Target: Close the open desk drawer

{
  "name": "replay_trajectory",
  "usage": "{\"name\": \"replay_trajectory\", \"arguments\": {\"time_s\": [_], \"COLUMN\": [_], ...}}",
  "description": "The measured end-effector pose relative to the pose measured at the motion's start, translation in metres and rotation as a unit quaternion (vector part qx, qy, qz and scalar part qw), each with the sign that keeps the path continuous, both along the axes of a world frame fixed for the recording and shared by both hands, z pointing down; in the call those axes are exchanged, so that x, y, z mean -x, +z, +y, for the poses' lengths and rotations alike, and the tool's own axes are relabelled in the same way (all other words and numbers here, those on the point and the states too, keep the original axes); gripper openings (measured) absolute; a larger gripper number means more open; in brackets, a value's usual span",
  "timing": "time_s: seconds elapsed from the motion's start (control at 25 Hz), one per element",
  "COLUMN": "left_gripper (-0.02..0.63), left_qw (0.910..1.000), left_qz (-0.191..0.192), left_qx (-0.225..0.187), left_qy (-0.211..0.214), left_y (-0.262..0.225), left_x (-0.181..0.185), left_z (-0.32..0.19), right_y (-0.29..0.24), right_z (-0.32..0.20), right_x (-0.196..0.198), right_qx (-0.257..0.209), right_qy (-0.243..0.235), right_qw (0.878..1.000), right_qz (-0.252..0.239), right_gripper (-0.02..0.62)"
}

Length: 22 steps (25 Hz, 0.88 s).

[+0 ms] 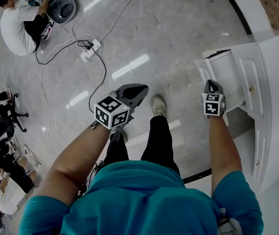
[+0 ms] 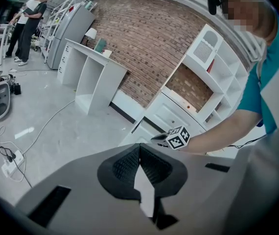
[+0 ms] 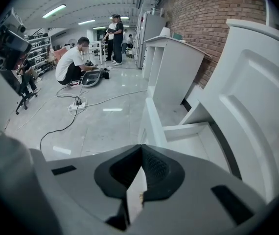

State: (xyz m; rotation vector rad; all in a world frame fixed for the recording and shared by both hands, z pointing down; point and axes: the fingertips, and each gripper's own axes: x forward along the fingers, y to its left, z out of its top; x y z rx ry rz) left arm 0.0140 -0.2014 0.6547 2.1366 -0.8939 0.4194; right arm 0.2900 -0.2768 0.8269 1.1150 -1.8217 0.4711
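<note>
The white desk (image 1: pixel 276 92) stands at the right with its drawer (image 1: pixel 227 77) pulled out toward the left. My right gripper (image 1: pixel 212 84) is shut on nothing, its tips right at the drawer's front panel (image 3: pixel 151 121); contact cannot be told. In the right gripper view the jaws (image 3: pixel 140 147) meet just before that panel, and the empty drawer interior (image 3: pixel 193 141) lies beyond. My left gripper (image 1: pixel 140 89) hangs shut and empty over the floor, well left of the drawer. The left gripper view's jaws (image 2: pixel 139 146) point toward the right gripper (image 2: pixel 177 137) and the desk.
A power strip (image 1: pixel 91 50) with long cables lies on the glossy floor. A person (image 1: pixel 19 26) crouches at the far left by some equipment. Office chairs (image 1: pixel 2 114) stand at the left edge. Another white desk (image 3: pixel 174 62) lines the brick wall.
</note>
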Motion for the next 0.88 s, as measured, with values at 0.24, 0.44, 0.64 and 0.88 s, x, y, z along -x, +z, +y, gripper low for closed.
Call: {"name": "replay_trajectory", "arguments": {"time_s": [0.24,0.44,0.64,0.88], "left_gripper": [0.015,0.015,0.015,0.015], "left_qw": [1.0,1.0,0.9999,0.9999], "left_qz": [-0.004,-0.005,-0.007,-0.011], "left_qx": [0.002,0.006,0.008,0.009], "left_qy": [-0.001,-0.001,-0.003,-0.005], "left_y": [0.0,0.001,0.001,0.002], "left_x": [-0.005,-0.01,-0.011,-0.014], "left_z": [-0.008,-0.013,-0.021,-0.028], "right_y": [0.002,0.005,0.006,0.011], "right_z": [-0.014,-0.02,-0.032,-0.045], "right_x": [-0.012,-0.022,-0.031,-0.048], "right_qx": [-0.008,-0.005,-0.005,-0.007], "right_qy": [0.013,0.022,0.036,0.055], "right_qw": [1.0,1.0,0.999,0.998], "right_qz": [0.006,0.013,0.016,0.023], "right_gripper": [0.02,0.02,0.02,0.02]}}
